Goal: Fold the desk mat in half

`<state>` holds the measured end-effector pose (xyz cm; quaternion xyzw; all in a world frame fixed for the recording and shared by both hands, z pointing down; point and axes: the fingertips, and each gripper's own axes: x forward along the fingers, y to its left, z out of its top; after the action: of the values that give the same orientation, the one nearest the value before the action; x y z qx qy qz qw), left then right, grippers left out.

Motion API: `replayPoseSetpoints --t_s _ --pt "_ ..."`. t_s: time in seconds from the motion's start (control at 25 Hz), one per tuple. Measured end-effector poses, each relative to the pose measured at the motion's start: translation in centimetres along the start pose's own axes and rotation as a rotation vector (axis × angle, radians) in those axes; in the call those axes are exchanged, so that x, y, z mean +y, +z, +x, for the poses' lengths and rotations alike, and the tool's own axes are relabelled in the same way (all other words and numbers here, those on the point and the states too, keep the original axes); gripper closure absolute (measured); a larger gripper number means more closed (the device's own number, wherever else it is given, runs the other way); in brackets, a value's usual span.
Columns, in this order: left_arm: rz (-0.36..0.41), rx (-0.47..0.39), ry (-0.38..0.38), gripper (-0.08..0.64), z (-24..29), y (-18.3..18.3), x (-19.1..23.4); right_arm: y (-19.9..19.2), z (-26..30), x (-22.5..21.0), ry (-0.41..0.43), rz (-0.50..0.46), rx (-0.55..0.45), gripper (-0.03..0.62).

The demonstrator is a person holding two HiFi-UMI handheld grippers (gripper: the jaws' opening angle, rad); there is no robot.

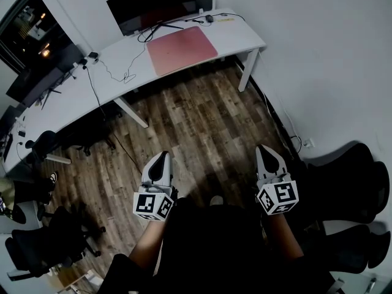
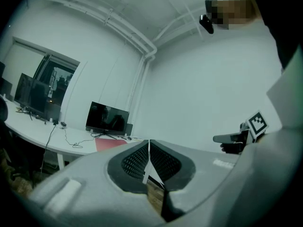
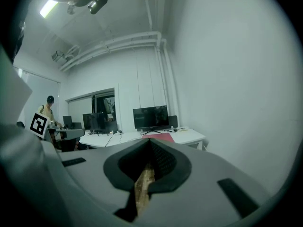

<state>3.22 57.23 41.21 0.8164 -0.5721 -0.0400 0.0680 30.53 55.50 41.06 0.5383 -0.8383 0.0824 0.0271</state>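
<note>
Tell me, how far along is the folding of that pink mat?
Nothing looks done yet: the desk mat lies flat and unfolded on the white desk. Nothing is in hand: the left gripper and right gripper are shut and empty, over the wooden floor, apart from the desk. Left: approach, grip an edge and fold the mat in half.

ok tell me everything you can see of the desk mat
The mat is a thin reddish-pink rectangle with rounded corners, plain and smooth-looking. It lies flat and unfolded on the white desk, near its right end, just in front of the monitor. Nothing lies on it; only the desk touches it.
</note>
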Motion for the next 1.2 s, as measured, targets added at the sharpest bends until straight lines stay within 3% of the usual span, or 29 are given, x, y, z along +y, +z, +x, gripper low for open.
replayPoseSetpoints --t_s 0.4,0.52,0.6,0.8,0.96,1.2 --pt "0.023 0.003 0.034 0.524 0.7 -0.7 -1.4 -0.3 -1.0 -3.0 -0.018 0.009 -0.035 0.588" --pt "0.039 0.015 0.046 0.347 1.6 -0.5 -0.9 -0.5 -0.6 -3.5 -0.022 0.017 -0.017 0.445" --pt "0.051 0.032 0.064 0.303 2.1 -0.7 -0.4 -0.9 -0.3 -3.9 -0.025 0.017 0.002 0.342" --pt "0.054 0.035 0.136 0.23 2.3 -0.9 1.0 -2.0 0.7 -5.0 -0.048 0.021 0.044 0.204" --pt "0.045 0.037 0.168 0.227 1.9 -1.1 2.0 -2.7 1.4 -4.4 -0.021 0.022 0.071 0.202" --pt "0.032 0.052 0.149 0.227 1.3 -1.4 2.3 -3.2 2.5 -3.1 0.008 0.014 0.083 0.204"
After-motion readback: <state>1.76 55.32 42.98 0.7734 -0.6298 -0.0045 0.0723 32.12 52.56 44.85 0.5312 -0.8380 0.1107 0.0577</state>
